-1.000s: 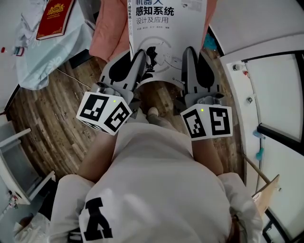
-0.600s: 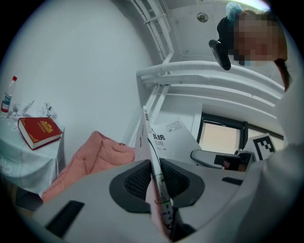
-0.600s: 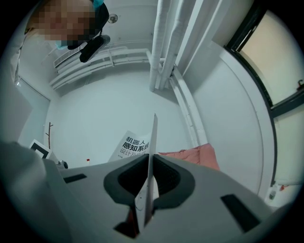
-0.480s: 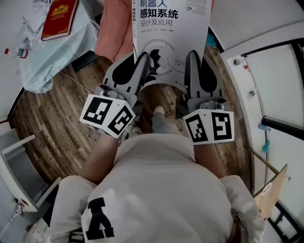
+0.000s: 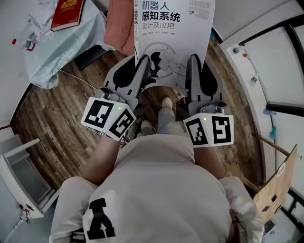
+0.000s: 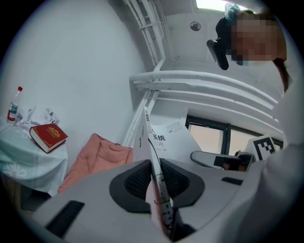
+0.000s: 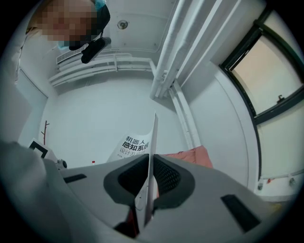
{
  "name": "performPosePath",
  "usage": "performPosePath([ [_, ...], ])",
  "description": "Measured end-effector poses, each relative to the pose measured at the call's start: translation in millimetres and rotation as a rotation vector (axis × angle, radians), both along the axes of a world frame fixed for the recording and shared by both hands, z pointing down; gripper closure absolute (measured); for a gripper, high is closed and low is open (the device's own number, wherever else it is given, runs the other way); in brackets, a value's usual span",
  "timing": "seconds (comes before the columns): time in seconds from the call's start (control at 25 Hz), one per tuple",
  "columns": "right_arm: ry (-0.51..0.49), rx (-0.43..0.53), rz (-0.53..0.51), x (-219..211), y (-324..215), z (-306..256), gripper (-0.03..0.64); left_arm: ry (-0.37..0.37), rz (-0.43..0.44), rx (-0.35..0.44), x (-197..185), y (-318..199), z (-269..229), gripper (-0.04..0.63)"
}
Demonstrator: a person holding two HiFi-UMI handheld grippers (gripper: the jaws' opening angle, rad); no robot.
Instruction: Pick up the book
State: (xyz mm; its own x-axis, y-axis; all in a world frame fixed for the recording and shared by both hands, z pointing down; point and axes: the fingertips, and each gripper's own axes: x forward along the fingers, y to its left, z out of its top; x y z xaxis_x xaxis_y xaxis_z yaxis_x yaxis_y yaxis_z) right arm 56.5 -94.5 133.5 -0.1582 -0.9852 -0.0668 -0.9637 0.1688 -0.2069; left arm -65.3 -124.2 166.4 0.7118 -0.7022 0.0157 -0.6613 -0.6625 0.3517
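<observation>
Book [image 5: 172,33] first: a thin white paperback with a smooth cover and a dark printed title, held clear of the floor and pinched at its lower edge by both my tongs. My left tongs [image 5: 141,65] are closed on the thicker spine-side corner. My right tongs [image 5: 192,66] are clamped almost flat on the thinner opposite corner, ribbed dark pads pressing it. Two grips, I judge, keep the floppy book from drooping or twisting. Just beyond the left tongs lies a soft quilted pink cloth [image 5: 119,26]. Farther out that side, a hard red book [image 5: 67,10] rests on a pale draped table [image 5: 52,54]. Beneath both tongs runs a grainy wooden floor [image 5: 61,109].
</observation>
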Motion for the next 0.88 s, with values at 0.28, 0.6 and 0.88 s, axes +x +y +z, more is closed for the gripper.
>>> performPosePath([
  [0.28,-0.038,-0.033,-0.055,5.9,-10.0,9.9,0.57,-0.037,-0.049,-0.03,0.7,-0.1,3.2,0.54],
  [0.6,-0.04,-0.02,-0.069,5.5,-7.2,4.0,0.571,-0.03,-0.068,-0.017,1.2,3.4,-2.2,0.54],
  [0.88,-0.038,-0.027,-0.07,6.3,-9.0,4.1,0.571,-0.023,-0.067,-0.017,2.5,3.9,-2.3,0.54],
])
